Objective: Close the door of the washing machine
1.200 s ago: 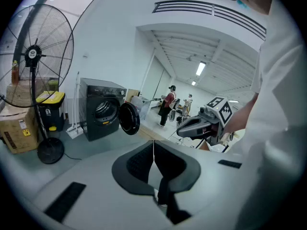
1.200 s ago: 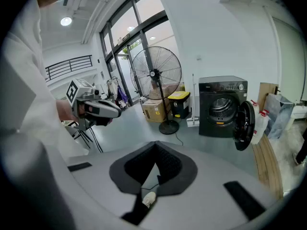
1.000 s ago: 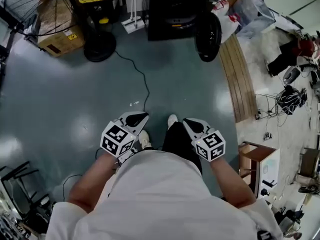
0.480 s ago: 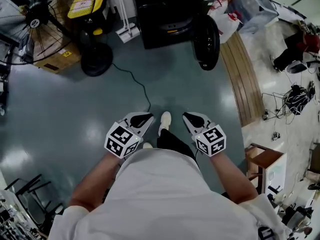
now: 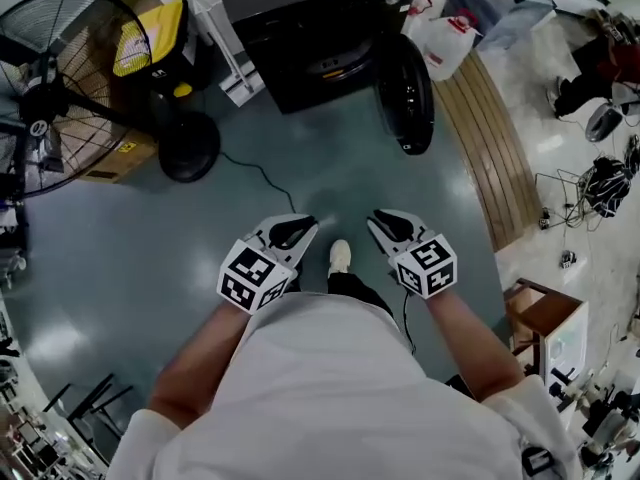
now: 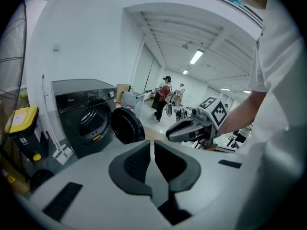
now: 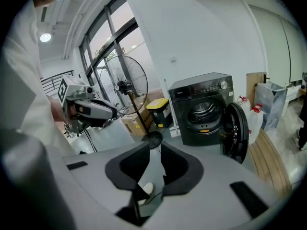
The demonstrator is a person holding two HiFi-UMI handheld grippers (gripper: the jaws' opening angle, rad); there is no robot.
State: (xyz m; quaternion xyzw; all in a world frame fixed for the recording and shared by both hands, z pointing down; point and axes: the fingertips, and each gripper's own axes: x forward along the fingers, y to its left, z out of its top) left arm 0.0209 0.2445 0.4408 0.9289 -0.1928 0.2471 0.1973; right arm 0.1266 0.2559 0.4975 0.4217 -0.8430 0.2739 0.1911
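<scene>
A black washing machine (image 5: 310,28) stands across the floor, well ahead of both grippers. Its round door (image 5: 405,93) hangs open to the right of the drum. In the right gripper view the machine (image 7: 204,109) and its door (image 7: 235,131) show ahead, to the right. In the left gripper view the door (image 6: 127,126) stands edge-on beside the drum. My left gripper (image 5: 300,230) is held at waist height, its jaws together and empty. My right gripper (image 5: 385,223) is level with it, and its jaws are opening with only the floor and a shoe seen through the gap.
A big standing fan (image 5: 60,88) and a yellow-lidded bin (image 5: 150,43) are left of the machine, and a cable (image 5: 265,173) trails over the floor. White jugs (image 5: 445,38) and wooden boards (image 5: 490,138) lie to the right. A small wooden cabinet (image 5: 545,328) stands near right.
The person has walked towards the washing machine with both grippers held in front. The machine and its open door now sit nearer in the head view.
</scene>
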